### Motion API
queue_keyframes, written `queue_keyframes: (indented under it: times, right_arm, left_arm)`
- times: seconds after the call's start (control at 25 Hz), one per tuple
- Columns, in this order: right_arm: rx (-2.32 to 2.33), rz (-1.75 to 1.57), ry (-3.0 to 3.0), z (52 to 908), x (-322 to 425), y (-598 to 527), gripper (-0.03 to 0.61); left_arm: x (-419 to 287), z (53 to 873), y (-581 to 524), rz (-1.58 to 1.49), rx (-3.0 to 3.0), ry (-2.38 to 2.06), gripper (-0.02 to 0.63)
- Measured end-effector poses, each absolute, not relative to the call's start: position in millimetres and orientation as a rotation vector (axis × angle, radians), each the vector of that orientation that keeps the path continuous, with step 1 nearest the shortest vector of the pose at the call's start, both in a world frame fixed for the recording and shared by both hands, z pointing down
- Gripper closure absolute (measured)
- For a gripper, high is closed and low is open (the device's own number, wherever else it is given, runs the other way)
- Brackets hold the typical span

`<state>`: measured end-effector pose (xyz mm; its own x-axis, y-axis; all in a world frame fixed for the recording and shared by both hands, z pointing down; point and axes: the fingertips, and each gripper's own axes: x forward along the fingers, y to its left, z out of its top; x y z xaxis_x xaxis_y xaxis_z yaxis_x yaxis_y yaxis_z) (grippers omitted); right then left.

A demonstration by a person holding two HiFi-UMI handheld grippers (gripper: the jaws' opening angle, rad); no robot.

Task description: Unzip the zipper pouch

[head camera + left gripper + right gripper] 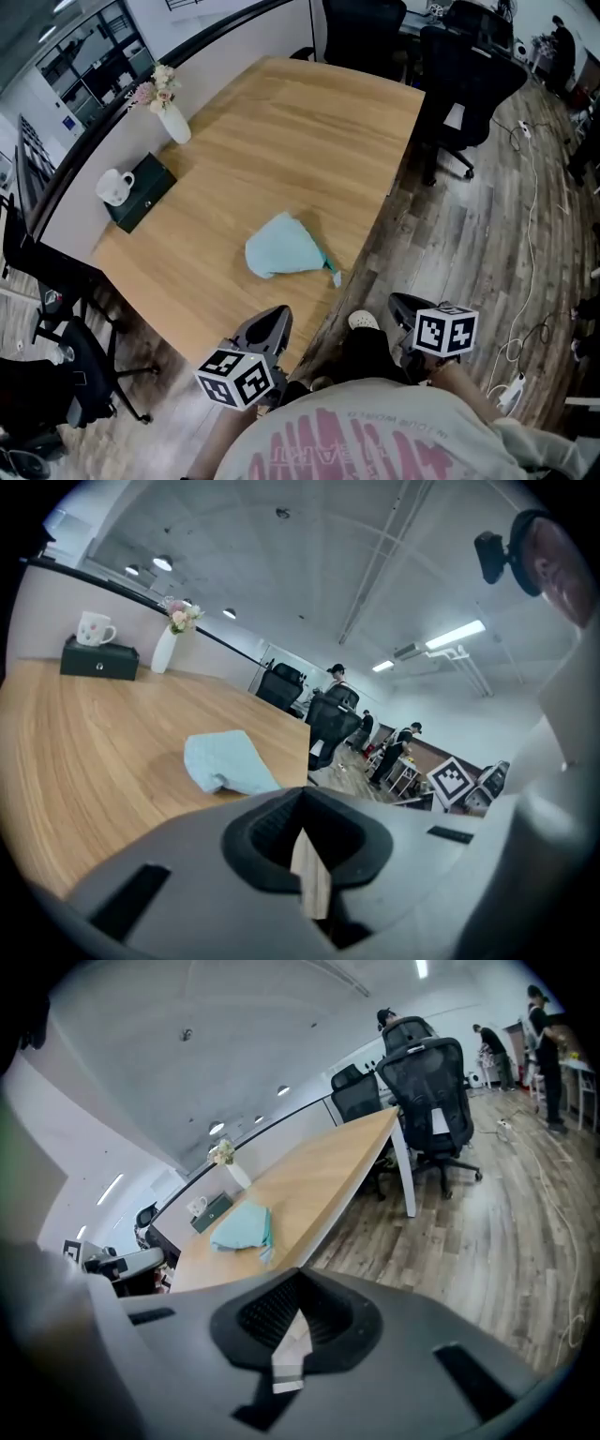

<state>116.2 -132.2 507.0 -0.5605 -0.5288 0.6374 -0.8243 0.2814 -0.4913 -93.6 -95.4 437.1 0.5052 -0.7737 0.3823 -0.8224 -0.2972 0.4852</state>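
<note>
Zero progress: teal zipper pouch (284, 248) lies untouched by the desk's (281, 131) closest edge; left gripper (266, 331) and right gripper (406, 311), both clenched empty, hover short.

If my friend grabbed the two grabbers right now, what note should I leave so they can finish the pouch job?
Left gripper: shut, empty, by the table's near edge.
Right gripper: shut, empty, off the table, above the floor.
Light blue zipper pouch: lying on the wooden table, neither gripper touching it.
Done: nothing yet.
Left: reach the pouch, hold it steady, pull the zipper open.
</note>
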Motion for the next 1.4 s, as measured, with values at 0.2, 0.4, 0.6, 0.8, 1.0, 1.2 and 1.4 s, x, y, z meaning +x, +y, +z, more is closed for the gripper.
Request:
queue_keyframes:
  times: [0.2, 0.4, 0.6, 0.8, 1.0, 1.2, 1.4]
  right_arm:
    - [1.027, 1.168, -2.286, 507.9, 95.3, -224.5, 0.580]
    - [0.903, 1.184, -2.339, 509.8, 93.7, -311.4, 0.580]
    - [0.837, 1.213, -2.352, 521.6, 114.5, -366.3, 0.580]
    - [0.849, 1.271, -2.371, 524.7, 129.1, -405.6, 0.580]
    - [0.831, 1.270, -2.420, 513.9, 134.0, -423.3, 0.580]
    - [0.780, 1.209, -2.451, 504.5, 130.2, -422.7, 0.580]
    - [0.726, 1.168, -2.452, 500.6, 127.8, -414.8, 0.580]
  left_arm:
    - [-94.1, 429.4, -151.1, 0.066, 2.018, -1.404, 0.612]
    - [-95.6, 426.5, -201.1, 0.102, 1.946, -1.502, 0.612]
    - [-98.4, 427.3, -251.5, 0.290, 1.937, -1.583, 0.611]
    - [-98.8, 429.1, -307.5, 0.645, 2.017, -1.480, 0.585]
    - [-86.1, 466.8, -338.0, 0.874, 2.013, -1.136, 0.452]
    - [-85.3, 520.3, -336.3, 1.162, 1.897, -0.826, 0.413]
    - [-94.8, 549.6, -324.9, 1.222, 1.748, -0.672, 0.410]
